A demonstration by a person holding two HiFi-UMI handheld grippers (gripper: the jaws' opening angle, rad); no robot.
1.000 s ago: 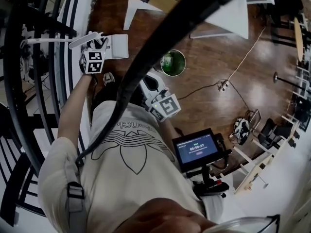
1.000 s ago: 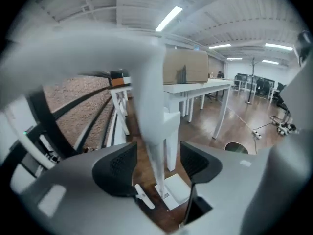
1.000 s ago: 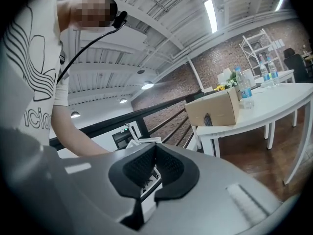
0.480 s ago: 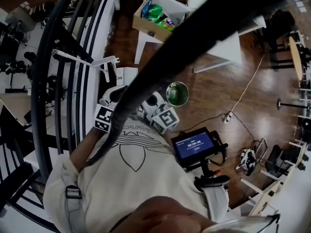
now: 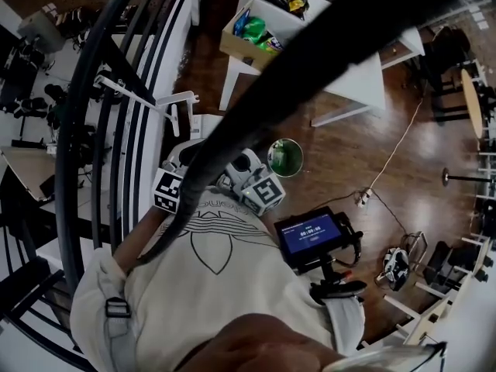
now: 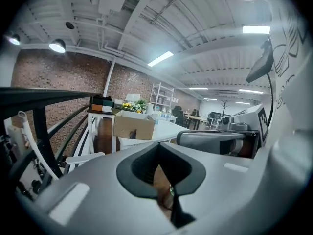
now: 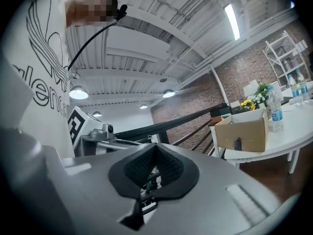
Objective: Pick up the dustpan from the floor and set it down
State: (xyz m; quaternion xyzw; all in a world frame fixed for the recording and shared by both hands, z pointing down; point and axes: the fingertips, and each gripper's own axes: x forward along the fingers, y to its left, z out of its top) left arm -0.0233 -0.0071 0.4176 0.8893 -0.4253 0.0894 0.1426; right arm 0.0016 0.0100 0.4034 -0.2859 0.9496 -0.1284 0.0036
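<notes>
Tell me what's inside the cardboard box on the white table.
In the head view the open cardboard box holds colourful packets, green and blue among them. Anything beneath them is covered; both gripper views show only its outside.

the left gripper [image 5: 183, 154], which reached out toward 11 o'clock to the dustpan [image 5: 203, 122] by the railing [image 5: 116, 130] a second ago, is now drawn back and lifted against the person [image 5: 209, 285], just beside the right gripper [image 5: 242, 163] at its 3 o'clock. its jaws, spread then, are now closed on nothing. the dustpan lies apart from it on the floor [image 5: 349, 153], toward its 12 o'clock. the person stands straighter, and the right gripper has come up a little.
</notes>
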